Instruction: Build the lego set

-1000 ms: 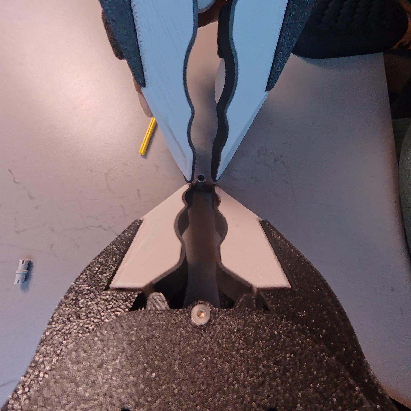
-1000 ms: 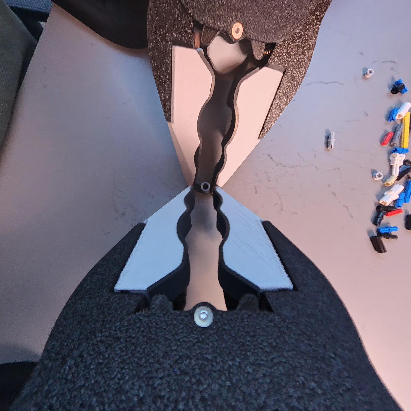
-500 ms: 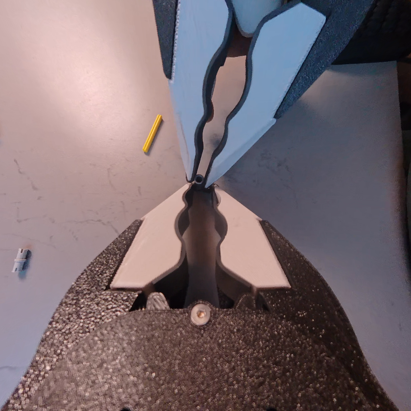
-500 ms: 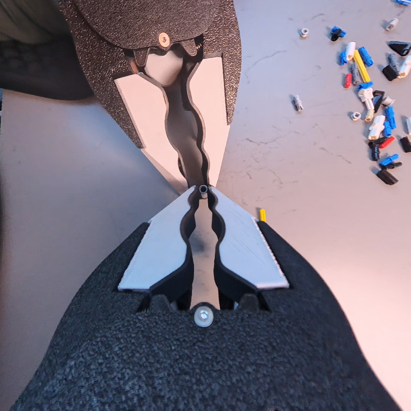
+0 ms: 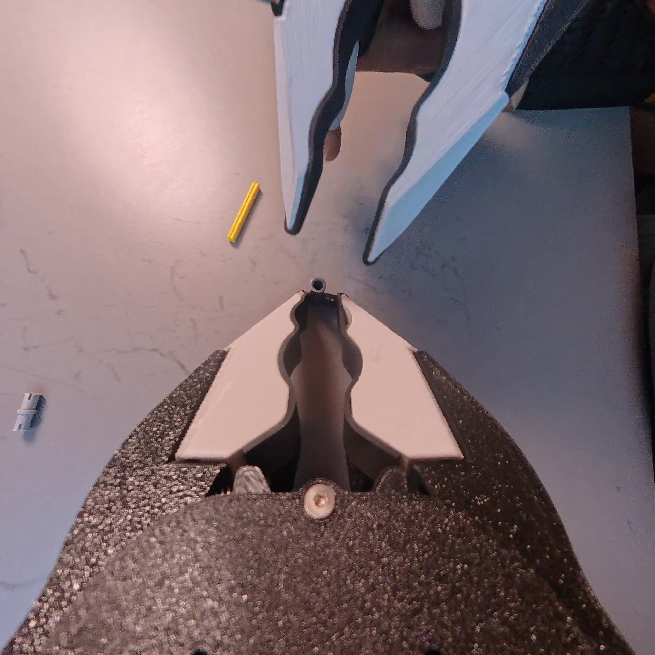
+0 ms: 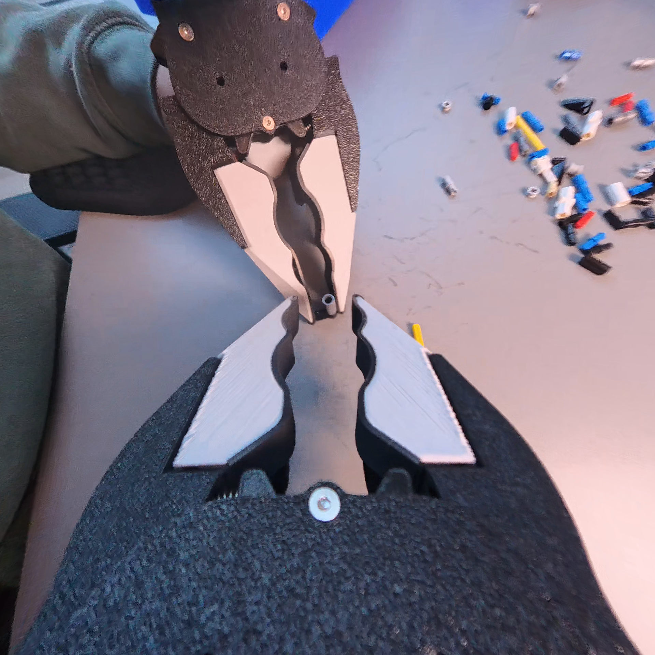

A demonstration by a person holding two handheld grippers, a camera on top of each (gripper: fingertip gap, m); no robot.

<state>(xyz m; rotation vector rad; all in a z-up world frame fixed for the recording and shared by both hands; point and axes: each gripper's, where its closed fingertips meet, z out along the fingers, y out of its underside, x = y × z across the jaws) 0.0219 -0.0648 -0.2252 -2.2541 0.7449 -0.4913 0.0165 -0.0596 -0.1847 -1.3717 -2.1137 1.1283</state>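
Right now we are pinching a tiny grey tube piece [image 5: 317, 285] at the very tip of our left gripper [image 5: 320, 297], just past the yellow stick [image 5: 244, 212] on the table [image 5: 106, 106]. Our right gripper [image 6: 323, 299] is hanging wide open with nothing in it, close to the tube. We are guessing the tube is light, hard and slippery, so holding it around its round sides looks best.

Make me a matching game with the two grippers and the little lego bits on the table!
Things:
1. left gripper
2. right gripper
3. yellow axle
4. grey pin

States:
A. lying alone near the left edge of the left wrist view
B. fingers spread, holding nothing
C. lying on the table beside the white fingers
D. fingers pinching a small grey tube

Pairs: 1-D, 2-B, 3-C, 4-A
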